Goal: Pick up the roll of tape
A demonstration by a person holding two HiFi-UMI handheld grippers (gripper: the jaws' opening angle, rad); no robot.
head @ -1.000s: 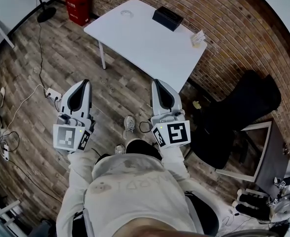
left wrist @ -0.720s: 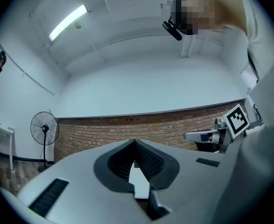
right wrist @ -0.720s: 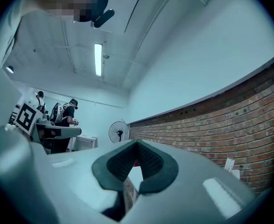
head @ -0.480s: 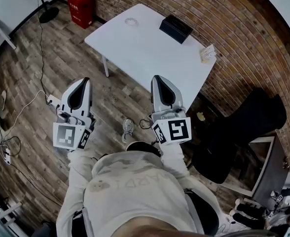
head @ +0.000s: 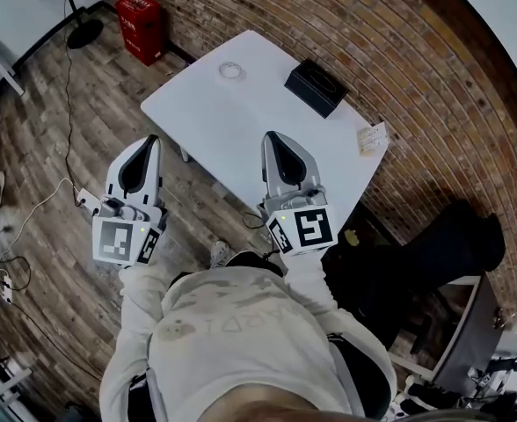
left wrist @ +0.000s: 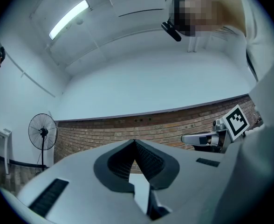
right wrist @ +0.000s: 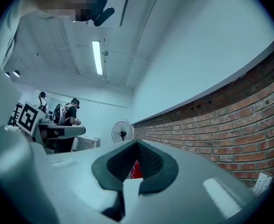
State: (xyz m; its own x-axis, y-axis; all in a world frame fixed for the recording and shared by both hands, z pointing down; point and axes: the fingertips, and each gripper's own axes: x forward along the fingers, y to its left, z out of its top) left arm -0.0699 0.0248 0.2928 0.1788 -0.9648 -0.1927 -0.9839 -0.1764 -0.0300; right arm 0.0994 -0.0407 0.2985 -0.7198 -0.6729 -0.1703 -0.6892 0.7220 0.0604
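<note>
Jaws closed and empty, left gripper (head: 149, 140) and right gripper (head: 269, 136) hover by the white table (head: 241, 126); on it, upper centre, the roll of tape (head: 231, 69) looks light and rigid, best pinched across its wall.

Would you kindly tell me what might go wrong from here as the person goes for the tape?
The roll of tape lies flat, pale on the white table, so it is easy to misjudge. Both the left gripper and right gripper are shut; either must open first. The black box sits near the tape and could get knocked.
</note>
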